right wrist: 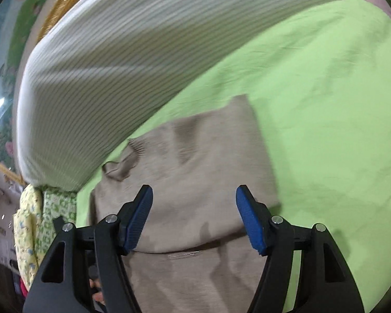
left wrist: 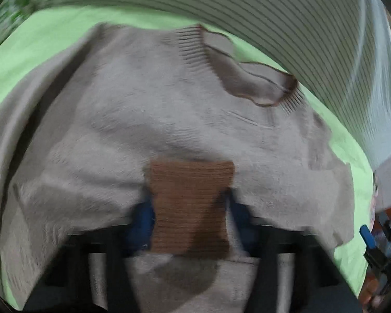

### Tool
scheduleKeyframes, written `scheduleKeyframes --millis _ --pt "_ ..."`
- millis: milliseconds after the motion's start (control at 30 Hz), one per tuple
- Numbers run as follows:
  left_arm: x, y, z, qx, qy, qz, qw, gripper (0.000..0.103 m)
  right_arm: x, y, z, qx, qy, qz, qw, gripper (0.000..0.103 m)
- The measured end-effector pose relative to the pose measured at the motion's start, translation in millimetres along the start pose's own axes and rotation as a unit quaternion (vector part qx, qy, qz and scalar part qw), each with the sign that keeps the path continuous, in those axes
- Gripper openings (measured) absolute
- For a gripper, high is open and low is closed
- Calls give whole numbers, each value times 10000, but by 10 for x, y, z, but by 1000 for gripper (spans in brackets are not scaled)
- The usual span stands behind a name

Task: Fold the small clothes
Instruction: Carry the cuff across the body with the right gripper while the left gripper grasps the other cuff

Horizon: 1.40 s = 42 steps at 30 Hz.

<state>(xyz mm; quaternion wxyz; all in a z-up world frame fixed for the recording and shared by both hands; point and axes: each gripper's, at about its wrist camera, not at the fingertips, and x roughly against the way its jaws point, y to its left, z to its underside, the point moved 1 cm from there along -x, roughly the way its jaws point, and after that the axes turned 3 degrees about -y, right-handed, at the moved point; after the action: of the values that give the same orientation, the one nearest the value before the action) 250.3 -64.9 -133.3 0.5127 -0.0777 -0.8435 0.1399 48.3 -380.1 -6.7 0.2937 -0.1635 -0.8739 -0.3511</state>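
Left wrist view: left claw point(left wrist: 191, 208) clamped on the brown ribbed cuff point(left wrist: 191, 203), sleeve end pinched between its pads, likely to carry it over the beige sweater point(left wrist: 148, 109) spread ahead on the green bed sheet point(left wrist: 47, 34). Right wrist view: right claw point(right wrist: 194, 216) apart, gripping nothing, poised above the sweater body point(right wrist: 195, 161), probably ready to pin or grab; striped pillow point(right wrist: 112, 60) beyond-left.
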Motion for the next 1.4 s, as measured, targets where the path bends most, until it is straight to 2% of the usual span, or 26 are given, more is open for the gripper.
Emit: scheduleKeyframes --millis 33,100,200,267,333,400,500,667,800,833,867,900,967,1000,1100,1233,1333,1367,1400 --pt "9 -31 -10 -92 30 160 9998 4 -3 -42 -10 -72 -33 35 10000 67" --pt "173 -40 -45 -167 -208 334 9991 3 7 -128 -33 -168 -90 81 9998 67" --pt "620 120 -157 -93 -833 500 9952 3 8 -120 -94 -105 -208 176 9996 67" --pt "765 302 -244 -20 -1110 243 9935 3 4 -118 -141 -10 -253 195 9995 67" --pt "837 564 -305 94 -1202 27 9927 3 -36 -109 -178 103 -272 277 9992 67" --pt "813 827 -334 332 -1166 -215 9924 3 -112 -118 -197 147 -220 268 9993 67" --pt "807 1117 -318 684 -1015 -136 9924 3 -287 -85 -201 304 -82 324 9990 67" --pt "768 938 -146 289 -907 -179 9953 3 -700 20 -206 712 331 344 9963 67" --pt "734 843 -96 185 -835 -202 9961 3 -1067 -18 -166 931 839 662 9899 67" --pt "728 851 -91 189 -802 -193 9964 3 -1098 -17 -164 1008 870 672 9888 63" --pt "718 849 -82 192 -768 -185 9967 3 -1098 -7 -186 1149 872 687 9872 17" --pt "714 845 -77 195 -734 -168 9970 3 -1083 -25 -255 1166 961 675 9862 11" --pt "692 814 -60 169 -658 -97 9976 3 -939 -69 -428 1114 759 681 9885 5" --pt "663 785 -51 157 -622 -73 9979 3 -863 -76 -514 1206 629 825 9873 2" --pt "520 712 29 111 -453 -109 9989 3 -820 -175 -664 1176 700 799 9874 2" --pt "416 862 92 261 -356 -421 9981 3 -952 -46 -461 1884 830 1161 9717 3" --pt "413 1005 91 346 -338 -402 9980 7 -992 -18 -386 1815 822 1307 9712 6" --pt "431 1027 96 316 -291 -427 9982 8 -968 -8 -371 1771 803 1345 9716 11" --pt "453 1031 108 295 -254 -461 9982 13 -919 8 -350 1674 799 1294 9741 16"
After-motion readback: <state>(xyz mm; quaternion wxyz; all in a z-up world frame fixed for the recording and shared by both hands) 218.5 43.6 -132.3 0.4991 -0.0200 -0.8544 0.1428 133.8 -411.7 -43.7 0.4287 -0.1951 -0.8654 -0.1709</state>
